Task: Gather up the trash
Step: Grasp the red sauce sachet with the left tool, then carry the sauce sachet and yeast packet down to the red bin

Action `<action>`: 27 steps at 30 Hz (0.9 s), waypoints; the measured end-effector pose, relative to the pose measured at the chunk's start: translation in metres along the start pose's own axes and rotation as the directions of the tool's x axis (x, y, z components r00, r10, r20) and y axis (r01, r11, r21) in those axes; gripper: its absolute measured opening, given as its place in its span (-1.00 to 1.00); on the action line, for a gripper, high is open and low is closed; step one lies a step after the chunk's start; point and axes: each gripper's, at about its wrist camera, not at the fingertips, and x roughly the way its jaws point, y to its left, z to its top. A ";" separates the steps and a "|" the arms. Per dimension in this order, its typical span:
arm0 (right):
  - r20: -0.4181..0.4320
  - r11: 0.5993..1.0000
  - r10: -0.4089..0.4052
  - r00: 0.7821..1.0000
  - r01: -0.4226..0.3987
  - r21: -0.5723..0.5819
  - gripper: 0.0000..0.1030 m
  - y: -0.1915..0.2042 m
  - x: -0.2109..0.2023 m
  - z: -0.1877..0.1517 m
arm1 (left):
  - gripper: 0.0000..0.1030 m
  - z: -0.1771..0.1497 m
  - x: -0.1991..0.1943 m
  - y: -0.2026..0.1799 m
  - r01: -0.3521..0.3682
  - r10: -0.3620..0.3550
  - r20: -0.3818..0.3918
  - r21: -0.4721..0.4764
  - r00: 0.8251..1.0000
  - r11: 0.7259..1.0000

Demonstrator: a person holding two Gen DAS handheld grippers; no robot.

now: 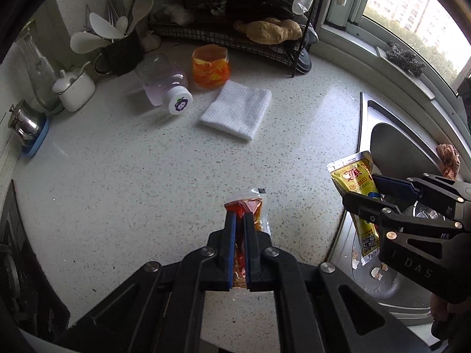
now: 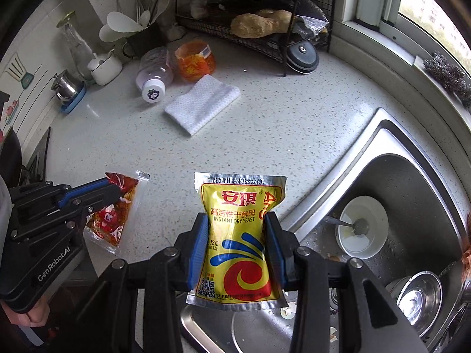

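My right tool (image 2: 237, 229) grips the yellow yeast packet (image 2: 238, 244) by its bulging middle, held above the edge where the counter (image 2: 265, 135) meets the sink (image 2: 412, 176); my left tool (image 1: 239, 220), closed almost completely, pinches the thin red sauce sachet (image 1: 245, 209) clear of the counter. Risks, as I judge them: the slick foil packet could slide out and drop among the bowl (image 2: 363, 226) and eggshells; the sachet could burst or slip from so narrow a pinch. The fallen bottle (image 1: 163, 83), orange wrapper (image 1: 210, 66) and folded cloth (image 1: 237, 111) remain uncollected.
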 end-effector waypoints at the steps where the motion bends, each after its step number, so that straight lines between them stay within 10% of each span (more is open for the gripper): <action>1: 0.000 1.000 0.006 1.000 -0.006 -0.018 -0.30 0.008 0.000 0.000 | -0.92 -0.006 -0.005 0.005 -0.004 0.004 0.005 -0.011 1.000 1.000; 15: -0.011 0.973 0.063 0.998 -0.064 -0.221 -0.30 0.111 -0.010 -0.035 | -0.92 -0.100 -0.072 0.075 -0.052 0.062 0.061 -0.146 0.996 0.988; 27: -0.020 0.946 0.067 0.998 -0.070 -0.317 -0.30 0.180 -0.027 -0.129 | -0.92 -0.221 -0.112 0.101 -0.059 0.072 0.054 -0.215 0.996 0.975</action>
